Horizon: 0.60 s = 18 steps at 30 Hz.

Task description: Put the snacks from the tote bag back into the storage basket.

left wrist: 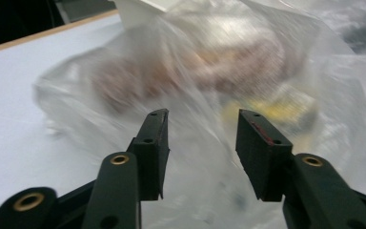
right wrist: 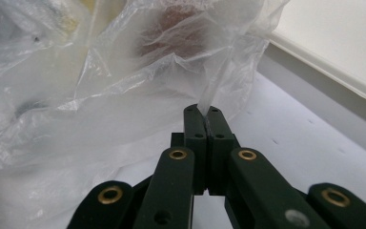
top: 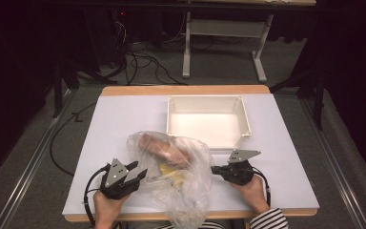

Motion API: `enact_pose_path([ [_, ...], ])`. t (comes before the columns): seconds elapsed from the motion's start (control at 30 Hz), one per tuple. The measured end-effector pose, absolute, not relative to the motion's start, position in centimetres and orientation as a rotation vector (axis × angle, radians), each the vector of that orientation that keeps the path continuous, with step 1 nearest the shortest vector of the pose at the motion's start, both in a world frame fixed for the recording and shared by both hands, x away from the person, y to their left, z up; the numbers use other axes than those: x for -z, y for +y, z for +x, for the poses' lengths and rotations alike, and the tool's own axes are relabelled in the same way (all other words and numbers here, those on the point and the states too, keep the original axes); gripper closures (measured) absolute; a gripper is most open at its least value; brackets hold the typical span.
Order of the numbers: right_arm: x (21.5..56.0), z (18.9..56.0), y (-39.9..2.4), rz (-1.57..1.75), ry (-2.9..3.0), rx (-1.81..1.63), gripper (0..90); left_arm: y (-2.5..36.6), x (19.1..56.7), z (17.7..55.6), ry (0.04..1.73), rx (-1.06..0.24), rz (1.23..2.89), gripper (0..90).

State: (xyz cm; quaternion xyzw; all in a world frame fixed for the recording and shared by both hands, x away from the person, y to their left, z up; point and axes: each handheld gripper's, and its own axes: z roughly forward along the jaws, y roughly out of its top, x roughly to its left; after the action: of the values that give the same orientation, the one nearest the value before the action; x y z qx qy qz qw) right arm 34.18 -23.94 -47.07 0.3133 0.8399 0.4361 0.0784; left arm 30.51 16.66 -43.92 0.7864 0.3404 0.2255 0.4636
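Two grippers on one bag, left to right:
left gripper (top: 140,172): jaws apart, pads off the film, nothing clamped, at bag's left edge
plastic bag (top: 181,167): clear, lies on table (top: 114,119) between the grippers, in front of white bin (top: 208,102); brownish item and yellow item inside
right gripper (right wrist: 205,110): jaws together, pinching a fold of film
step: likely opening or repositioning the bag
next: left needs a fresh bite on film while right holds
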Motion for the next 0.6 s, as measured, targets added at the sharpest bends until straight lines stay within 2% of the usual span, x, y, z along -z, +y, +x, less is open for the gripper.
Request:
enact_pose_path([
  [0.3, 47.4, 34.1, -26.5, 1.010, 2.463, -1.287, 90.0, 17.5, 43.1, 30.6, 0.864, -0.572, 1.932, 49.1],
  [0.6, 47.3, 34.0, -28.2, 1.040, 2.443, -1.246, 90.0, 16.6, 43.3, 31.2, 0.856, -0.511, 2.002, 43.1],
])
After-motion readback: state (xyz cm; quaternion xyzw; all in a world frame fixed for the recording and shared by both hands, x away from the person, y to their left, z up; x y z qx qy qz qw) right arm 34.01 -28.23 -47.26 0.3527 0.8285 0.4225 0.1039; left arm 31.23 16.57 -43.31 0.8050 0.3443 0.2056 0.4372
